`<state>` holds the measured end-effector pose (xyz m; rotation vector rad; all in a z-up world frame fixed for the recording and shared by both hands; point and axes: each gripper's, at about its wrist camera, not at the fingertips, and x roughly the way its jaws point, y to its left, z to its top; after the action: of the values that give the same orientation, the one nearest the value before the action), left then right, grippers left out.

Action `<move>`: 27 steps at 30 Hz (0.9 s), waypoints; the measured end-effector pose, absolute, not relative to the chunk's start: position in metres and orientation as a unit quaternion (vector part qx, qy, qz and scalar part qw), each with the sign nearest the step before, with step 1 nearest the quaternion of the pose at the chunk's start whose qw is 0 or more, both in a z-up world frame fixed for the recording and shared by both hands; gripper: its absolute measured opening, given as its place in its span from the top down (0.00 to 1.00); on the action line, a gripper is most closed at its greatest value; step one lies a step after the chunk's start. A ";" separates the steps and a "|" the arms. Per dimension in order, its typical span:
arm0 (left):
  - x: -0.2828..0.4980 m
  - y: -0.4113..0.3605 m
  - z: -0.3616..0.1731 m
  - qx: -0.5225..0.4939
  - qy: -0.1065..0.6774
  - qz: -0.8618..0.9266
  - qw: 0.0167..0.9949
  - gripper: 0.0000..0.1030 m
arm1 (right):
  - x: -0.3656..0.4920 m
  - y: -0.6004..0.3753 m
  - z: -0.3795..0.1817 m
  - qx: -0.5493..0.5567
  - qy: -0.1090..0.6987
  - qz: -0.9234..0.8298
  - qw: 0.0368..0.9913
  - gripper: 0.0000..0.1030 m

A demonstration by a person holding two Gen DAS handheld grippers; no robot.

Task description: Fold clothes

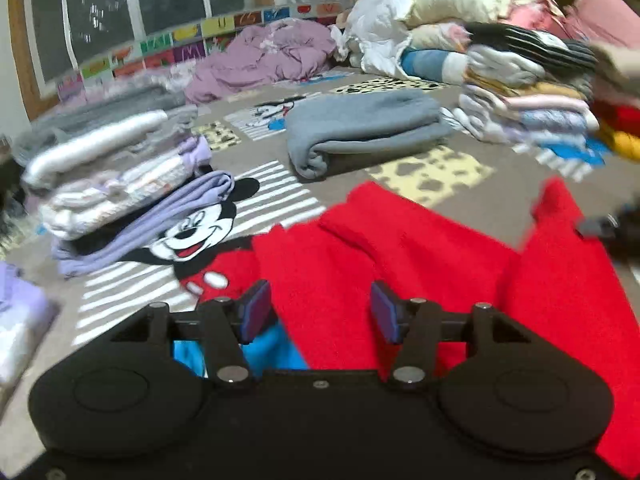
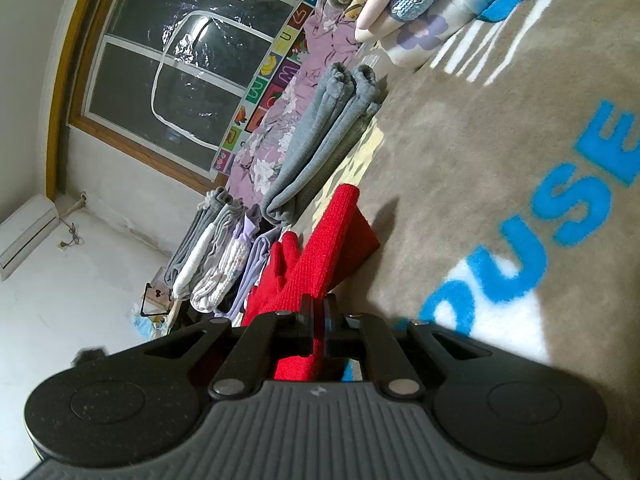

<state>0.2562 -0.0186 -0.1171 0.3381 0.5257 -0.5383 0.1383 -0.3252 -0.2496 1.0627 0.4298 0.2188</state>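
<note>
The red garment [image 1: 420, 264] lies spread on the patterned rug [image 1: 432, 168], partly folded, with one sleeve doubled across its middle and an edge lifted at the right. The left hand-held gripper [image 1: 320, 312] hovers just over the near part of it, its purple-padded fingers [image 1: 256, 310] standing well apart with nothing between them but red cloth lying below; no pad presses on the fabric. The right hand-held gripper [image 2: 318, 320] is turned on its side, its jaws pinched tight on a fold of the same red garment [image 2: 320, 248], which rises from the jaws as a taut knitted ridge and runs away from it toward the folded clothes. Beyond the red piece a folded grey garment [image 1: 360, 132] rests on the rug; to the left stands a stack of folded pale clothes [image 1: 120, 176], and to the right another stack [image 1: 528, 92], blurred at its edge. Purple bedding [image 1: 264, 56] is heaped below the window [image 1: 136, 8].
</note>
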 end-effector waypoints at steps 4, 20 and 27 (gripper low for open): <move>0.191 -0.007 -0.115 0.135 0.247 -0.275 0.919 0.47 | 0.138 -0.325 -0.249 0.502 0.200 0.103 0.835 0.92; 0.049 -0.046 -0.165 0.306 0.182 -0.276 0.893 0.44 | 0.134 -0.323 -0.243 0.491 0.192 0.115 0.842 0.67; 0.050 -0.049 -0.173 0.351 0.164 -0.274 0.881 0.75 | 0.132 -0.309 -0.222 0.460 0.215 0.074 0.858 0.94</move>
<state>0.0505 -0.0485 -0.1725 0.7309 0.3411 -0.5699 0.1325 -0.3094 -0.2223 0.9658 0.4523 0.1544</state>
